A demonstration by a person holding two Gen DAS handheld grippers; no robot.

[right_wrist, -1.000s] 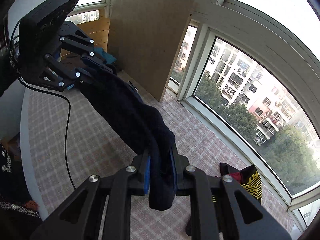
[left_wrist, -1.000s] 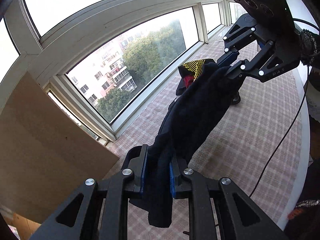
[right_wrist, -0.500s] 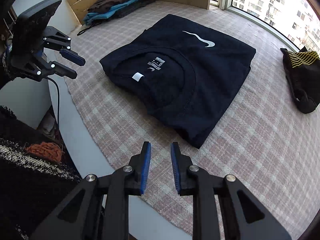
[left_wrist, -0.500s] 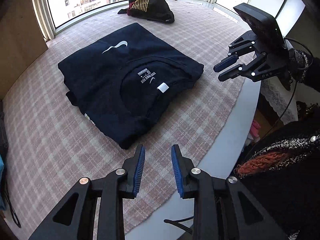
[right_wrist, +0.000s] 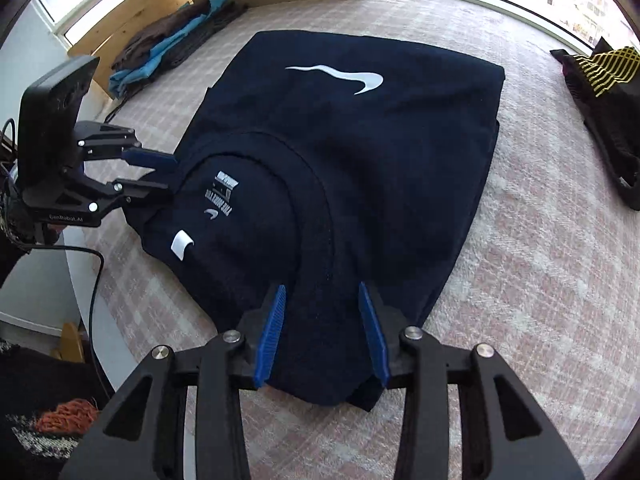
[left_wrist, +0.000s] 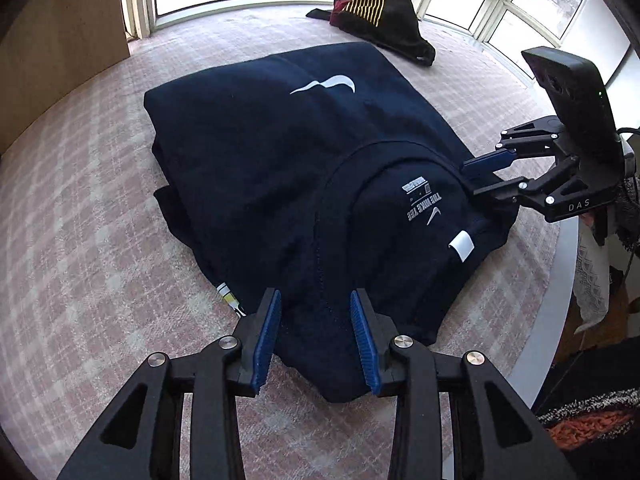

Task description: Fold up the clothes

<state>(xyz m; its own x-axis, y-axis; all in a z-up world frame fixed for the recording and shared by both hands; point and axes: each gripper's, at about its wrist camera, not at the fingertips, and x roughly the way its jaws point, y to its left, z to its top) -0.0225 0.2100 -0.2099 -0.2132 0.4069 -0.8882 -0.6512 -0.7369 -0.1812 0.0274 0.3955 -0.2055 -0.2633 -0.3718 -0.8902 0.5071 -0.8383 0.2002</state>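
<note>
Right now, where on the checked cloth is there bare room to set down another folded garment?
Bare cloth lies between the folded navy T-shirt and the black-and-yellow garment by the windows, and between the T-shirt and the wooden board. The table-edge side is crowded: the left hand-held gripper and right hand-held gripper, both open, straddle the shirt's near corners.

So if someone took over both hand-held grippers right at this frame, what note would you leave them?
Left hand-held gripper: open, fingers either side of the navy T-shirt's near corner, not clamped.
Right hand-held gripper: open, straddling the opposite collar-side corner.
Shirt lies folded flat on the checked cloth, collar facing up.
A black and yellow garment waits by the window; a folded pile sits at the far end.
Left to do: probably close on both corners for a final fold or move the shirt.
</note>
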